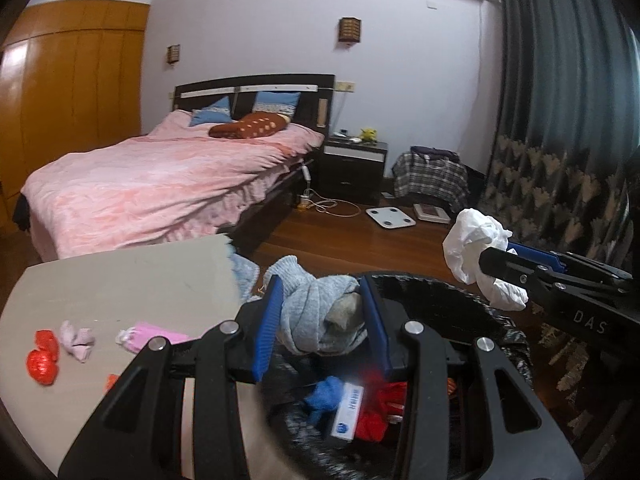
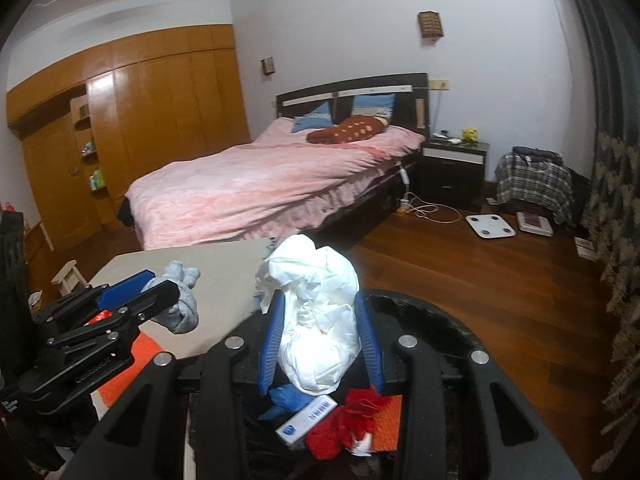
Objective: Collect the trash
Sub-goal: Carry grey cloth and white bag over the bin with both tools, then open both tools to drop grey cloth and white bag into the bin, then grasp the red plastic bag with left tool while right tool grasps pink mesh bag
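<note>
The black-lined trash bin (image 1: 516,344) is the anchor here: round, its rim fuzzy and dark. Inside it lie a crumpled blue piece (image 1: 326,398), a flat white box with blue print (image 1: 350,412) and rumpled red material (image 1: 380,412).

Right above the bin's near rim, the left gripper (image 1: 322,312) has its ribbed blue pads closed narrowly on a soft grey knitted sock bundle (image 1: 316,312) — rolled, thick, with a darker grey patch showing at the middle. Also over the bin, toward its right side, the right gripper (image 2: 318,336) pinches a crinkled white wad (image 2: 316,320) of thin, papery or plastic sheet, bunched into an irregular lump that bulges above the pads.

Left of the bin stands a pale, smooth-topped table (image 1: 120,280). On it lie shiny red crumpled scraps (image 1: 42,360), a small pale pink sock (image 1: 76,340) and a brighter pink one (image 1: 154,334).

Beyond the bin, glossy reddish wood floor (image 2: 480,280) carries a square white bathroom scale (image 1: 391,217). Farther off are a bed (image 1: 160,184) under a rumpled pink quilt, a dark nightstand (image 1: 354,164), a plaid-draped chair (image 1: 432,176) — and, left of the bed, an orange-brown wardrobe (image 2: 160,92).
</note>
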Demonstrator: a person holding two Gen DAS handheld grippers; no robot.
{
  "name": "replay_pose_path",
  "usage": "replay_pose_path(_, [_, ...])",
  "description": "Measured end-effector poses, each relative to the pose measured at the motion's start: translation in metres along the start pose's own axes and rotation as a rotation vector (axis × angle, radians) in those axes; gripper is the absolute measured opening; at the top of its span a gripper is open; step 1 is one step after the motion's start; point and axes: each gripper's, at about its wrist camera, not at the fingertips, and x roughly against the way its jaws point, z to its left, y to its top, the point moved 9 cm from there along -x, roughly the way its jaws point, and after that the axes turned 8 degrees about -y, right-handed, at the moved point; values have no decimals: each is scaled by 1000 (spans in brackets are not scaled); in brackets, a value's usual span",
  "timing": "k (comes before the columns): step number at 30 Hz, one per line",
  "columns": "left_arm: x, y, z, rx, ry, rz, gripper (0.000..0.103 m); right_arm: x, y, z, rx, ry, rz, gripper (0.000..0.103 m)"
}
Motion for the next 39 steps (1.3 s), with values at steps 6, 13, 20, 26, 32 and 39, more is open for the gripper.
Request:
replay_pose_path(6, [-21, -9, -22, -23, -40, 17, 38, -5, -6, -27, -23, -43, 12, 36])
replay_pose_path(13, [-39, -19, -39, -36, -81, 51, 40, -15, -18, -46, -38, -78, 35, 42])
replay_pose_path(20, [-38, -22, -29, -30, -67, 49, 60, -16, -22, -61, -53, -119, 32, 69])
replay_pose_path(26, [-18, -16, -1, -17, -4, 23, 80, -12, -17, -50, -36, -125, 7, 97])
replay_pose_path(32, [7, -10, 32, -7, 70, 2, 90, -17, -17, -23, -35, -78, 26, 97])
replay_pose_path(39, [41, -12, 81, 34, 169, -13, 91, -27, -14, 25, 7, -5, 32, 97])
